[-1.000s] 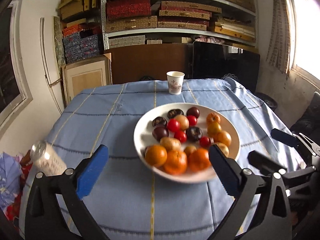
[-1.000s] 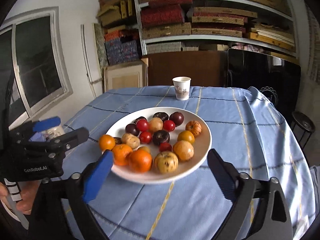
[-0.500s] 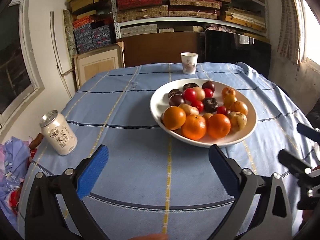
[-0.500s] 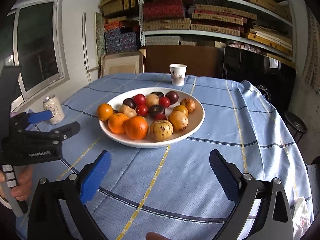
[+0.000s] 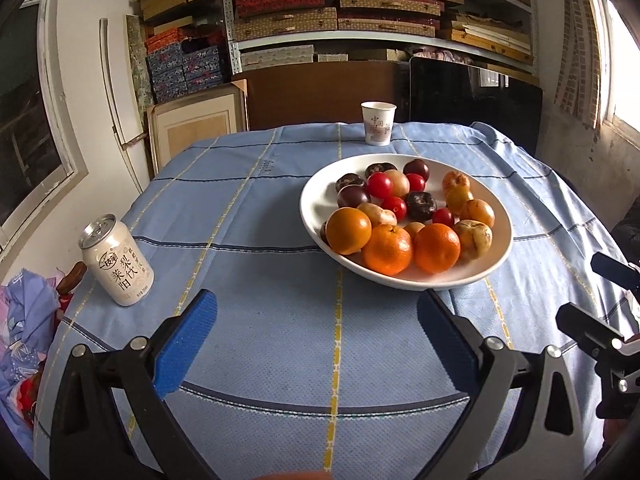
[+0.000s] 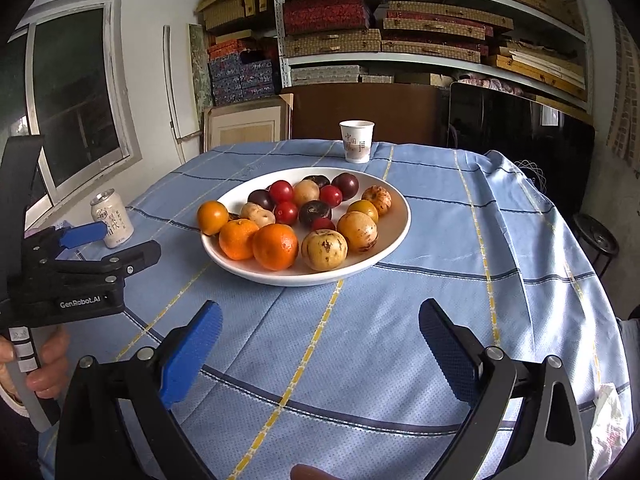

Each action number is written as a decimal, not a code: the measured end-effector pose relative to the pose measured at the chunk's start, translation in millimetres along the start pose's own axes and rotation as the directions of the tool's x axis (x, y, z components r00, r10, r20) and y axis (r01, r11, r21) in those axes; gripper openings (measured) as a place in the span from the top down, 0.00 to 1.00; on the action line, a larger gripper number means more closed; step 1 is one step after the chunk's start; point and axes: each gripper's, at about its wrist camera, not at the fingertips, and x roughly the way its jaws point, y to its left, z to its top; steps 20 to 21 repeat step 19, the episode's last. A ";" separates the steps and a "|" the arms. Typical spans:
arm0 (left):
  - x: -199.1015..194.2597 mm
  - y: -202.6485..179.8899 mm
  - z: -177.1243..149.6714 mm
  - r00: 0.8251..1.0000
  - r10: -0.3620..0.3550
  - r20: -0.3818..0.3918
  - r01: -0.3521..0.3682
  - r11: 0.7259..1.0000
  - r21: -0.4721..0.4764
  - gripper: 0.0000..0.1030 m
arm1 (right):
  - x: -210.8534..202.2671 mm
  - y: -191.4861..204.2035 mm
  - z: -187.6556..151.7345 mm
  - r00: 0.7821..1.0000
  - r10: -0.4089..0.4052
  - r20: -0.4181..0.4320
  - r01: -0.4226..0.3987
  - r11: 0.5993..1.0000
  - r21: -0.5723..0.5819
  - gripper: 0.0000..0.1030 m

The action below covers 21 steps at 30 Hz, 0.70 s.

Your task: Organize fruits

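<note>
Right wrist: fruit plate [image 6: 394,236] ahead of wide-spread right gripper [image 6: 318,338], apart.

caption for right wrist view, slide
Open right hand-held gripper faces a fruit plate on a blue tablecloth.

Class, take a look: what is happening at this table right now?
A person holds a gripper in each hand over a blue-clothed table. The left gripper and right gripper are both open and empty. All the fruit sits on the white plate. A drink can and paper cup stand nearby.
</note>
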 end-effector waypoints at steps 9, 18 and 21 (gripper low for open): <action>-0.7 -1.0 -0.8 1.000 0.004 -0.002 -0.004 1.000 0.004 0.04 | 3.5 0.4 -1.0 1.000 -0.004 -0.013 0.004 1.000 -0.004 0.04; -1.9 -0.5 -2.4 1.000 0.001 -0.001 -0.001 1.000 0.009 0.04 | 4.9 0.3 -2.1 1.000 -0.008 -0.016 0.008 1.000 -0.003 0.04; -2.0 -0.7 -2.5 1.000 0.002 -0.002 -0.002 1.000 0.008 0.04 | 5.0 0.3 -2.1 1.000 -0.008 -0.017 0.008 1.000 -0.003 0.04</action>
